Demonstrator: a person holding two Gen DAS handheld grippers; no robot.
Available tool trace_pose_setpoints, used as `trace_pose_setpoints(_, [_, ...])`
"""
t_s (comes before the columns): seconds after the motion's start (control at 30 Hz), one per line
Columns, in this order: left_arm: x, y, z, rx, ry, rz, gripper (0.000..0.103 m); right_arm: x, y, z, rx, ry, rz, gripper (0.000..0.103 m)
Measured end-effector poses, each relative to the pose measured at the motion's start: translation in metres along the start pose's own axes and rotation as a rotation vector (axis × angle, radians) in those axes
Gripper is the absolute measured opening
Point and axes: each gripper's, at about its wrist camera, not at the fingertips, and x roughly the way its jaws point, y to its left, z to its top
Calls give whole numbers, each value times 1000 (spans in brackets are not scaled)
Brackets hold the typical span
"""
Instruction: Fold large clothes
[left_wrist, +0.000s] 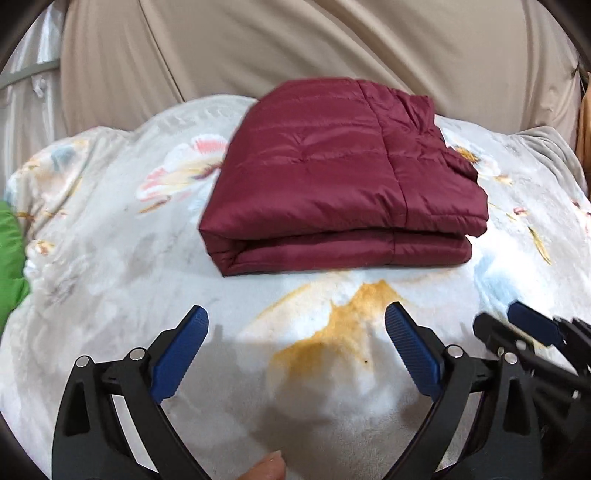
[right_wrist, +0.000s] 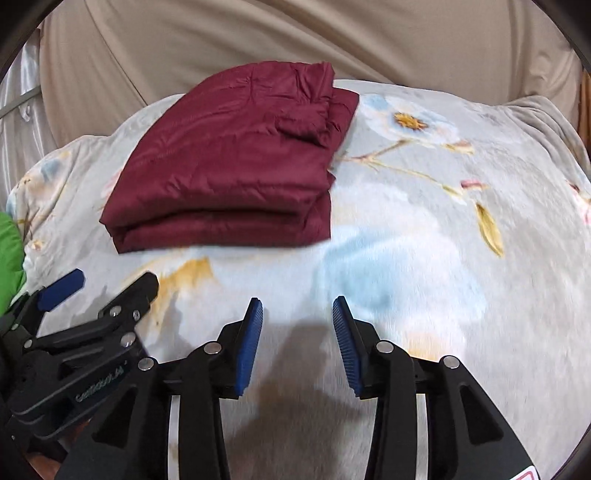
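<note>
A dark red quilted jacket (left_wrist: 332, 177) lies folded into a thick rectangle on the floral blanket (left_wrist: 110, 258); it also shows in the right wrist view (right_wrist: 229, 162), up and to the left. My left gripper (left_wrist: 297, 314) is open wide and empty, held above the blanket just short of the jacket's near folded edge. My right gripper (right_wrist: 297, 306) is open and empty, beside the left gripper (right_wrist: 107, 288) and to the right of the jacket. The right gripper's blue pad shows at the left wrist view's right edge (left_wrist: 532, 325).
A beige fabric backdrop (left_wrist: 295, 44) hangs behind the blanket. A green garment (left_wrist: 9, 258) lies at the left edge, also in the right wrist view (right_wrist: 9, 251). The blanket's right half (right_wrist: 443, 221) holds nothing. A fingertip (left_wrist: 267, 467) shows at the bottom.
</note>
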Motion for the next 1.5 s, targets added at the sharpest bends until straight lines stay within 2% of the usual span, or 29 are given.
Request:
trace_pose_setpoints(0.13, [-6, -2, -3, -11, -27, 42, 94, -2, 3, -1, -20, -30, -28, 43])
trace_pose_setpoints(0.4, [1, 1, -4, -29, 5, 35, 94, 1, 6, -3, -39, -27, -61, 43])
trace_pose_setpoints(1.1, [7, 1, -6, -33, 32, 33, 95, 6, 4, -3, -39, -12, -58, 43])
trace_pose_setpoints(1.5, [6, 0, -8, -18, 32, 63, 94, 7, 2, -3, -43, -8, -59, 43])
